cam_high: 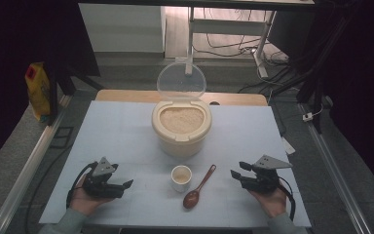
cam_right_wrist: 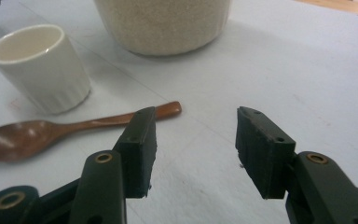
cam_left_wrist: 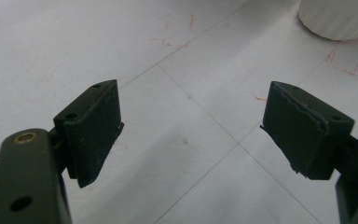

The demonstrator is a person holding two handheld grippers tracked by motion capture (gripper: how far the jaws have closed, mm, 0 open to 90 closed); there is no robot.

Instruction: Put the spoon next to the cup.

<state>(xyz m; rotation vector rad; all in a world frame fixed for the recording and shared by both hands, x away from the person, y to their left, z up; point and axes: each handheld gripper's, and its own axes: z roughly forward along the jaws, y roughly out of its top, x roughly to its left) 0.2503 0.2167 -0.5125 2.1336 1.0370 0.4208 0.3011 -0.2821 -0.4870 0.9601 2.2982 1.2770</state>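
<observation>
**Both hand-held grippers wait open beside the cup and spoon**

The left hand-held gripper (cam_high: 121, 186) rests low at the near left of the counter (cam_high: 112, 131), its jaws spread wide with bare sheet between them. The right hand-held gripper (cam_high: 237, 170) sits at the near right, jaws likewise apart and gripping nothing. Between the two stands the small white cup (cam_high: 181, 177), upright, with something pale inside it. Just to its right lies the wooden spoon (cam_high: 198, 189), bowl toward the person and handle angled away to the right; in the right gripper view the spoon (cam_right_wrist: 65, 129) lies just beyond the left jaw, apart from it, with the cup (cam_right_wrist: 42, 67) behind. Farther back, mid-counter, the rice tub (cam_high: 181, 127) stands full, its clear lid (cam_high: 181, 82) tipped up.
</observation>
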